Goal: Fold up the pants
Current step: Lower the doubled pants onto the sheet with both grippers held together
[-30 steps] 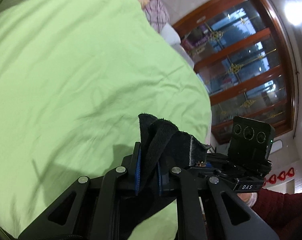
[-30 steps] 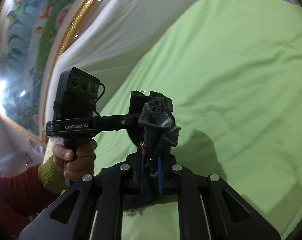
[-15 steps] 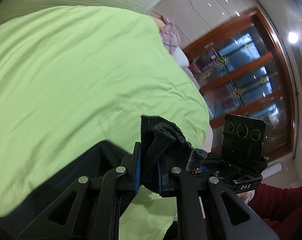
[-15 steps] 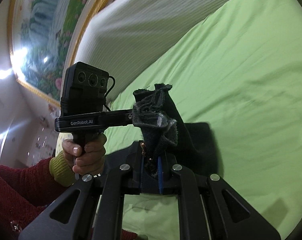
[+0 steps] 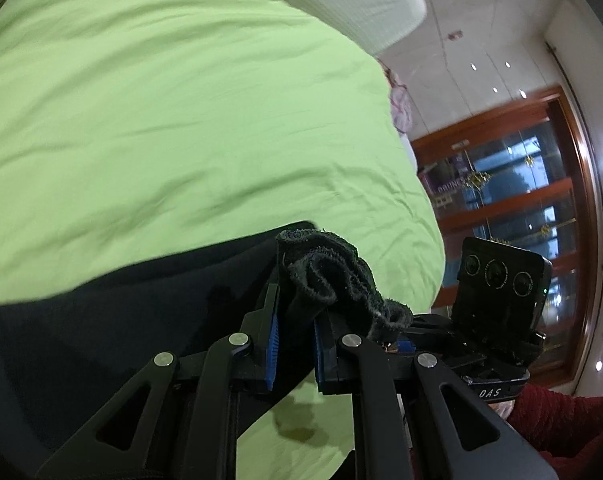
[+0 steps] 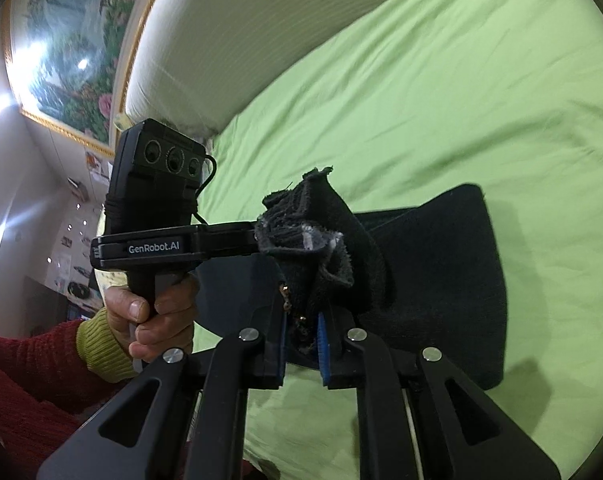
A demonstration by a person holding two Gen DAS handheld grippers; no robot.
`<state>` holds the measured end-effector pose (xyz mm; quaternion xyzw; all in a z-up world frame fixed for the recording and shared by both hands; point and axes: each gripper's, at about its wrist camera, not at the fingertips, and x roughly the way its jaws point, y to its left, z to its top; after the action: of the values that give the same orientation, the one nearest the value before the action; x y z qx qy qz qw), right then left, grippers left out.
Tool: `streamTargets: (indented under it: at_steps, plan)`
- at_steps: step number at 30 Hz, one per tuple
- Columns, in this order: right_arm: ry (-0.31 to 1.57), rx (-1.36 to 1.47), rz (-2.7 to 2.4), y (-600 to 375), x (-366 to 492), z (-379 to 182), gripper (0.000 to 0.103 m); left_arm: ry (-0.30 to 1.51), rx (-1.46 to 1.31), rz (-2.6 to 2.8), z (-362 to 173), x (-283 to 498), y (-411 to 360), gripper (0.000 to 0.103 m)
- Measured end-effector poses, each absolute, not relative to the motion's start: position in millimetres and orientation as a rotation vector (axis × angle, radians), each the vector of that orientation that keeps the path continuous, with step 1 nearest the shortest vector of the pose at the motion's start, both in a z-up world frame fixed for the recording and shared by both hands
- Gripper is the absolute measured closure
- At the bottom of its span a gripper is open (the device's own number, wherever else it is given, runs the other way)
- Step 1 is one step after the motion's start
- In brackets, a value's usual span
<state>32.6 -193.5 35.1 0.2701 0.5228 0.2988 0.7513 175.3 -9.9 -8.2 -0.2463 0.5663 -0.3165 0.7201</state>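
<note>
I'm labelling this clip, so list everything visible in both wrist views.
pants: one, black, spread on the sheet, bunched edge in both grippers
bed sheet: one, light green, covers the bed
headboard: one, white, behind the bed
painting: one, gold-framed, on the wall
cabinet: one, brown wood and glass, beyond the bed
left gripper: black, blue pads, shut on pants
right gripper: same, shut on pants
hand: one, on the left gripper's handle, red sleeve

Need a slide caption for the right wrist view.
Right gripper clamps a bunched edge of black pants over a green bedsheet, left gripper alongside.
</note>
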Motion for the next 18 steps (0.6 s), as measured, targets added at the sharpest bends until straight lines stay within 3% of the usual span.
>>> streamTargets:
  at_steps: [12,18]
  plan:
    - [1.245,0.505,0.651,-143.0,56.4,15.5,0.082,1.29,-0.587,-0.572,-32.3,154.6,18.1,0.089]
    - [1.294,0.481,0.668,-128.0,58.2,7.8,0.065,1.297,-0.625,-0.524,-37.6,139.2,32.2,0.088]
